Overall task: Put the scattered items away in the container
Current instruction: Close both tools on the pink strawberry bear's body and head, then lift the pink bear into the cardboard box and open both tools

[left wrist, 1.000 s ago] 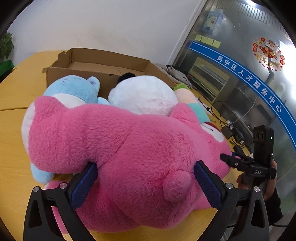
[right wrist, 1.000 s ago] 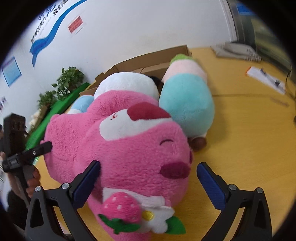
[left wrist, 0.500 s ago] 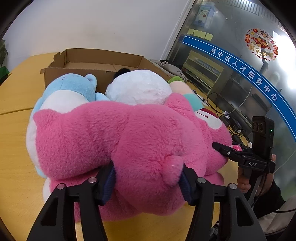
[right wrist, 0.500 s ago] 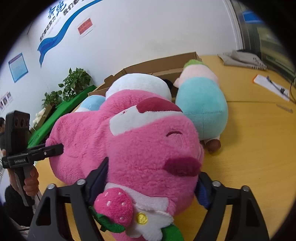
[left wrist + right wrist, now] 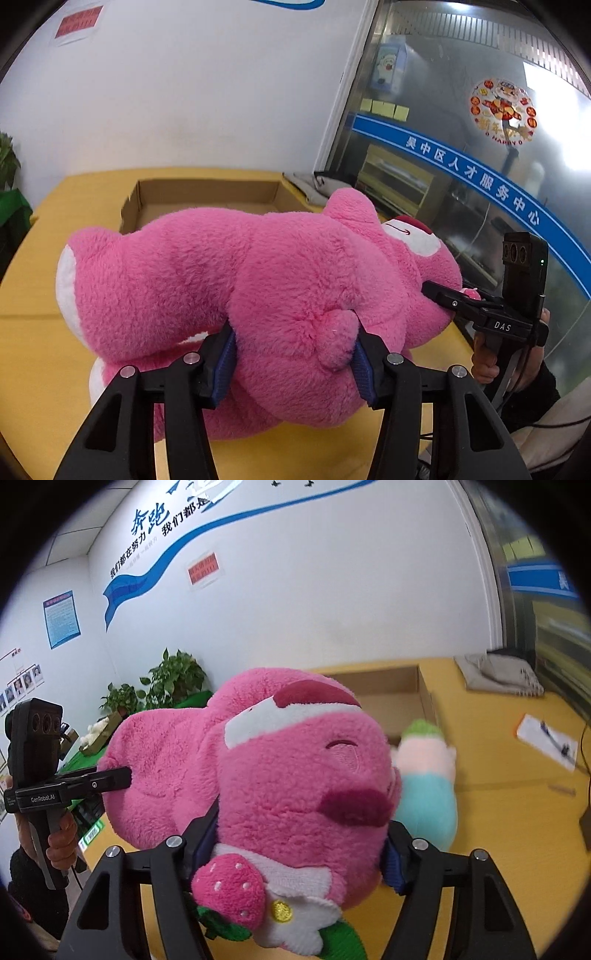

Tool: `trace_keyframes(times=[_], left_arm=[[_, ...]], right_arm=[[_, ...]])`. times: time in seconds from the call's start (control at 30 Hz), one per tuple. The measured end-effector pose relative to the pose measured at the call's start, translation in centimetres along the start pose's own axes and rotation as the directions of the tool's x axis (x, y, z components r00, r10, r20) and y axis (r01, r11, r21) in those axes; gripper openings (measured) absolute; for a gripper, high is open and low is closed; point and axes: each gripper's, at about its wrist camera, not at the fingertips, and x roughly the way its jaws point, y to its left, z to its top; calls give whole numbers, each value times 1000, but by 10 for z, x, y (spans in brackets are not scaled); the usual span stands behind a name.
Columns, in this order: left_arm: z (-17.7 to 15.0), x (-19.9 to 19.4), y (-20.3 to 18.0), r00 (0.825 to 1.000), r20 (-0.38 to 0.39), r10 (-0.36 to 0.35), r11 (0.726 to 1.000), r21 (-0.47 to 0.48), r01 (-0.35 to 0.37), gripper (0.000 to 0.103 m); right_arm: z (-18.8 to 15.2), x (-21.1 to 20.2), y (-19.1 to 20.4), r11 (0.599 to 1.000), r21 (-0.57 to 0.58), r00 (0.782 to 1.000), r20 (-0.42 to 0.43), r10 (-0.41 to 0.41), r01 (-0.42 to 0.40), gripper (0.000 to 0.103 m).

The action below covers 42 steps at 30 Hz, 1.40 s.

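While both grippers squeeze it from either end, the pink bear (image 5: 266,288) hangs clear of the yellow table (image 5: 33,354), stretched across between them. The left gripper (image 5: 293,354) has just been closing, and its blue pads (image 5: 224,363) now dig into the bear's rump, right beside the little tail. The right gripper (image 5: 295,853) has likewise just been closing; it pinches the bear's head at the cheeks, with the strawberry (image 5: 231,893) and white flower on the chest drooping over its near frame.

Beyond the bear, past both grippers' tips, the open cardboard box (image 5: 207,199) sits on the table, its inside mostly bare as far as I can see. To the right of the right gripper, a pastel plush (image 5: 426,779) in green, pink and light blue lies on the table against the box's near wall.

Further right of that gripper a white sheet with a pen (image 5: 548,740) rests on the tabletop, and a grey folded cloth (image 5: 498,674) lies toward the far corner.
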Motion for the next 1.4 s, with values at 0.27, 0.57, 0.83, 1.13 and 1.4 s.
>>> trace_keyframes(times=[0.27, 0.57, 0.83, 1.13, 1.4], left_arm=[[142, 69, 54, 999, 39, 12, 1000, 8, -13, 57], [245, 245, 146, 993, -115, 22, 998, -63, -29, 57], [182, 414, 228, 919, -394, -17, 967, -239, -84, 38], [195, 394, 238, 931, -363, 41, 958, -252, -140, 78], [195, 268, 172, 947, -237, 218, 974, -16, -228, 92]], right_arm=[[134, 74, -25, 999, 2, 997, 62, -42, 42, 70], [221, 226, -116, 989, 103, 993, 22, -114, 111, 70], [164, 382, -196, 921, 182, 905, -325, -275, 345, 71], [163, 382, -218, 912, 241, 920, -296, -256, 331, 88], [188, 296, -159, 981, 96, 965, -218, -145, 169, 91]])
